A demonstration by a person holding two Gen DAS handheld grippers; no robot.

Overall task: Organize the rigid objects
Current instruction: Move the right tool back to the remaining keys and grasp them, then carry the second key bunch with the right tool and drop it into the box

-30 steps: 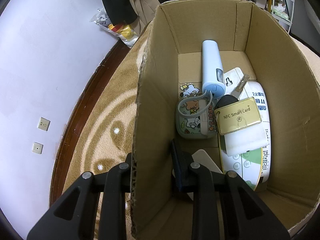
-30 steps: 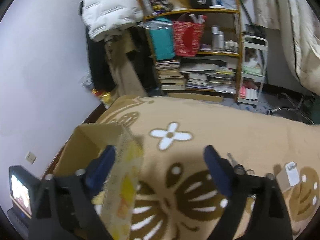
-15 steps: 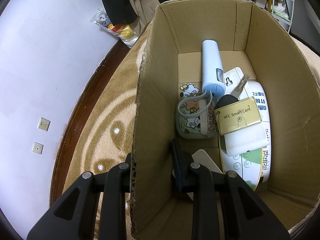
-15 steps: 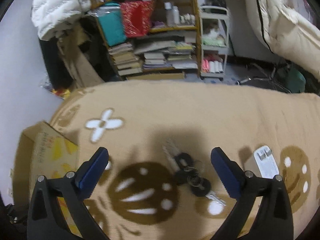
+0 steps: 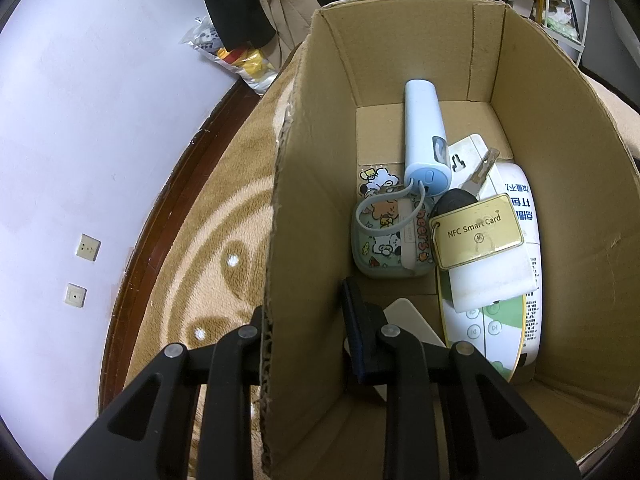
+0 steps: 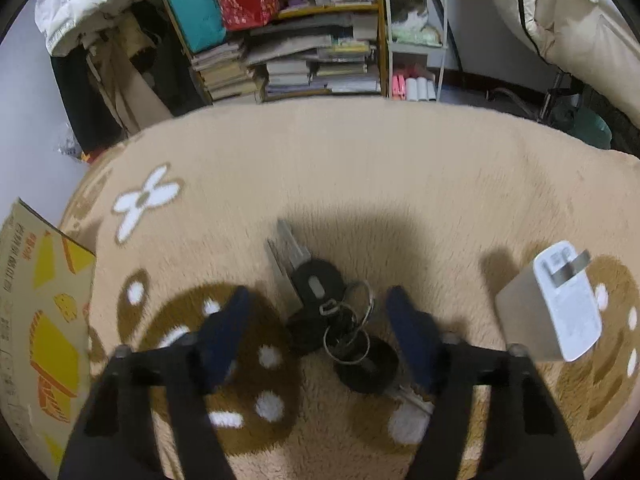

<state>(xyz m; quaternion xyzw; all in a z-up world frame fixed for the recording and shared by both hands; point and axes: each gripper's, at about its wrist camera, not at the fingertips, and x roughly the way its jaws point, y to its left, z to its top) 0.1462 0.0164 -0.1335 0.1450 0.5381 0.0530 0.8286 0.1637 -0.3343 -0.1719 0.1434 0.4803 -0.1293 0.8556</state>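
My left gripper (image 5: 305, 320) is shut on the left wall of an open cardboard box (image 5: 560, 200), one finger outside and one inside. Inside the box lie a light-blue cylinder (image 5: 424, 136), a cartoon-print pouch (image 5: 384, 248), a gold NFC card (image 5: 476, 232) on a black key, and a white-green device (image 5: 516, 320). In the right wrist view, a bunch of black-headed keys (image 6: 316, 284) lies on the beige rug (image 6: 360, 168). My right gripper (image 6: 320, 316) is open low over it, a finger on either side. A white charger plug (image 6: 560, 304) rests to the right.
The box (image 6: 36, 300) also shows at the left edge of the right wrist view. A bookshelf (image 6: 300, 52) with stacked books and a white rack (image 6: 416, 40) stand beyond the rug. The lilac wall (image 5: 80, 120) and dark baseboard run left of the box.
My right gripper swung away from the box, rightward across the rug, and came down over the key bunch. The left gripper and box have not moved.
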